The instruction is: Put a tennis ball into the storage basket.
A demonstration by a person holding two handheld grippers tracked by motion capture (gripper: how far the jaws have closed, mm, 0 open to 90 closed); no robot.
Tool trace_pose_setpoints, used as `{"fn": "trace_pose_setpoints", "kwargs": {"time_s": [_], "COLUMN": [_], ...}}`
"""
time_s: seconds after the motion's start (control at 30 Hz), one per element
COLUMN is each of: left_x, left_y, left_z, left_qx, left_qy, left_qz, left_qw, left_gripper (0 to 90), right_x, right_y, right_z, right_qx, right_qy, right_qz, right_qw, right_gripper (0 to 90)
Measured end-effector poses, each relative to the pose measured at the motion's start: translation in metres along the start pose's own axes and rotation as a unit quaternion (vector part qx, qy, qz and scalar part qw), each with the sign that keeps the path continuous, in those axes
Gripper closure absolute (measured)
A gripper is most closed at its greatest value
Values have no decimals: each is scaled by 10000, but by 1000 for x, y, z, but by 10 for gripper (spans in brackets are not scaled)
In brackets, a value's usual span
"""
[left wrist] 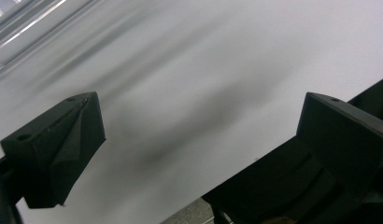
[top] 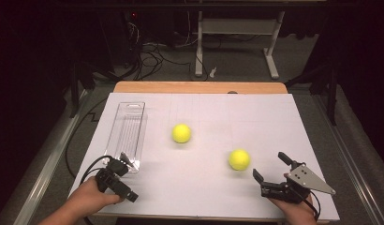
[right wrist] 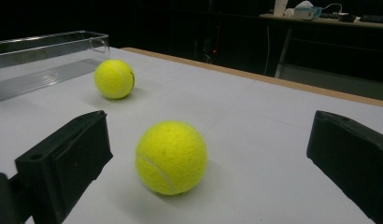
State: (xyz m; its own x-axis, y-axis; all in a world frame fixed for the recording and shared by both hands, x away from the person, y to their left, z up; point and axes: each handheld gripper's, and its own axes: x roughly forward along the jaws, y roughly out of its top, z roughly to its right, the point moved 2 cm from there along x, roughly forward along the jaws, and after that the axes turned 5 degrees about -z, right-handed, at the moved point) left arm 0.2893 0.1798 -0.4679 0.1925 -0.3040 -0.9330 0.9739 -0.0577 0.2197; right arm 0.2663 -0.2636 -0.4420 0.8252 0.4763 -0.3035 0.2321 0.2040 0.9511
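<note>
A white surface (top: 274, 117) with a strip of bare wood along its far edge stands in a dark room. On the grey floor beyond it lie tangled cables (top: 148, 56), and the white legs of another desk (top: 237, 42) rise behind.

Near the left edge of the surface lies a long clear plastic tray (top: 129, 133), its length running from the near side toward the far side. Two yellow tennis balls rest on the white top, well apart from each other. The far ball (top: 181, 133) sits close to the middle of the surface, just right of the tray. The near ball (top: 239, 159) sits toward the near right corner.

The right tool (top: 270, 166) is held low at the near right corner, directly before the near ball. In the right gripper view the near ball (right wrist: 171, 157) lies a little ahead of the two black jaws and left of centre between them, touching neither (the far ball (right wrist: 114, 78) and the tray (right wrist: 45, 56) show beyond it). The right tool is released, jaws spread wide, grasping nothing.

The left tool (top: 116, 165) is held at the near left corner, just beside the near end of the tray. In the left gripper view its jaws are likewise spread wide over the bare white surface (left wrist: 217, 70), released and holding nothing; that view is blurred.
</note>
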Motion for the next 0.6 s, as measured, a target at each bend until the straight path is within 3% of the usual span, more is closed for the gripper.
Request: {"fn": "trace_pose_setpoints", "kwargs": {"time_s": [0.33,0.6], "left_x": [5,10], "left_y": [1,1], "left_z": [30,47], "left_qx": [130,274], "left_qy": [-179,-291], "left_qz": [-50,-142], "left_qw": [9997,9991], "left_gripper": [23,23], "right_x": [0,0], "right_y": [0,0], "right_z": [0,-1], "right_qx": [-3,-7], "right_qy": [4,7], "right_qz": [2,3], "right_qw": [10000,10000], "right_gripper": [4,4]}}
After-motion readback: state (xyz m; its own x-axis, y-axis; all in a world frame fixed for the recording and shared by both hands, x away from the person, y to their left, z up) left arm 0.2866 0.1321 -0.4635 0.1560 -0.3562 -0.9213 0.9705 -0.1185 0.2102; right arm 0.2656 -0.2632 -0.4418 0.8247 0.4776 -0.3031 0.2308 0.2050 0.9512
